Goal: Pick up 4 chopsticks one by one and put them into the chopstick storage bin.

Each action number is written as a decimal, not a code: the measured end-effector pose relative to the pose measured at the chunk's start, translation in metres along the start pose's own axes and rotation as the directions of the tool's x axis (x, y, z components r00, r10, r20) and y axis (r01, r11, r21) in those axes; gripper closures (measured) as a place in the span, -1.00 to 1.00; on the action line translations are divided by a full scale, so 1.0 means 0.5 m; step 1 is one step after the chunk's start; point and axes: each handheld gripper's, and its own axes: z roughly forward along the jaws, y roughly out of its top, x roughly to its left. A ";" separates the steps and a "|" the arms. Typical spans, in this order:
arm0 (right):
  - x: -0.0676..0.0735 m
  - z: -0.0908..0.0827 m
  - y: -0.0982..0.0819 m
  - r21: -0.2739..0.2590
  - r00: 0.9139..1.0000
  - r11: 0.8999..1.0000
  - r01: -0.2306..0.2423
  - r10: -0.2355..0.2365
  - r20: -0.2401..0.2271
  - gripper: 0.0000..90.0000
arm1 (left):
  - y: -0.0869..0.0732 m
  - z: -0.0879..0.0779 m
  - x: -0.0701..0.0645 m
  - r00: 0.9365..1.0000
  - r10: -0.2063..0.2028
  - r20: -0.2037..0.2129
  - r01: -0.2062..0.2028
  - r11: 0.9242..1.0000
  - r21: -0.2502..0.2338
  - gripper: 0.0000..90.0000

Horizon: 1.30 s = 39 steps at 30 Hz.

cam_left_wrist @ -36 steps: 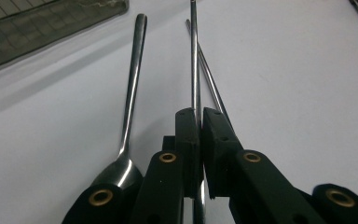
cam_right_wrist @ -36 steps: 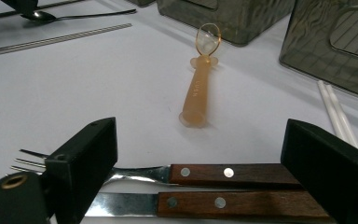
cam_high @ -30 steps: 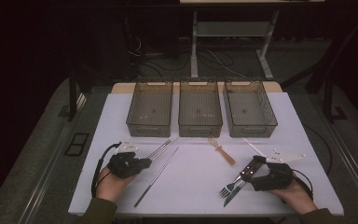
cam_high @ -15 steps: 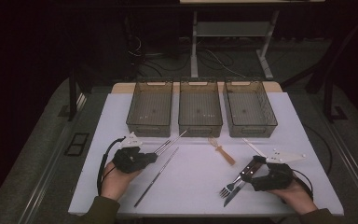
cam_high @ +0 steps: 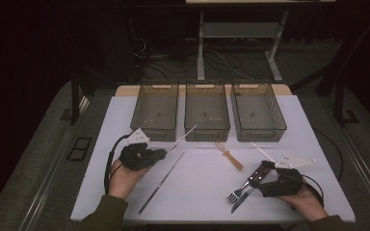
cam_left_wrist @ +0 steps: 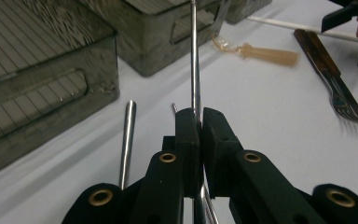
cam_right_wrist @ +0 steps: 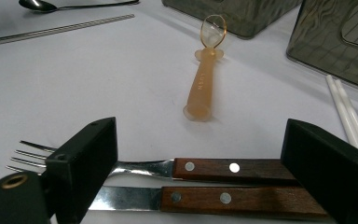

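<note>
Two claws work over the white surface (cam_high: 289,125). The left claw (cam_high: 161,153) is clamped tight on a thin metal chopstick (cam_high: 183,137), which now slants up off the surface with its far tip in front of the left bin (cam_high: 157,110), near the middle bin (cam_high: 206,109). A second ago that chopstick lay lower, just beside its twin; since then the left hand (cam_high: 125,173) has lifted and carried it toward the bins. The second chopstick (cam_high: 163,181) has stayed flat, running from the near edge toward the centre. In the left gripper view the jaws pinch the rod between them. The right claw (cam_high: 260,173) has not moved: its jaws stand wide, straddling the wooden handles of a fork (cam_right_wrist: 205,169) and a knife (cam_right_wrist: 223,199) near the near-right corner, without pressing on them. An orange plastic spoon (cam_high: 230,156) lies as before at mid-surface, and white chopsticks (cam_high: 262,152) rest beyond the right claw.
</note>
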 end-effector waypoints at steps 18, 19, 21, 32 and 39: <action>0.001 0.001 0.000 0.000 1.000 1.000 0.002 -0.002 -0.002 -0.76 | 0.045 0.019 0.033 0.999 -0.007 -0.048 0.004 0.999 -0.053 0.89; 0.001 0.001 0.000 -0.001 1.000 1.000 0.002 -0.002 -0.002 -0.76 | 0.049 0.020 0.035 0.999 -0.008 -0.049 0.005 0.998 -0.058 0.89; 0.000 0.000 0.000 -0.001 1.000 1.000 0.000 0.000 -0.002 -0.76 | 0.056 0.023 0.039 0.999 -0.004 -0.053 0.001 0.998 -0.063 0.89; -0.002 -0.003 0.000 -0.008 1.000 1.000 -0.002 0.002 -0.005 -0.76 | 0.099 0.047 0.074 0.997 -0.007 -0.082 0.001 0.997 -0.072 0.89; -0.002 -0.003 0.001 -0.009 1.000 1.000 -0.001 0.001 -0.007 -0.76 | 0.132 0.057 0.093 0.997 -0.008 -0.083 0.001 0.996 -0.091 0.89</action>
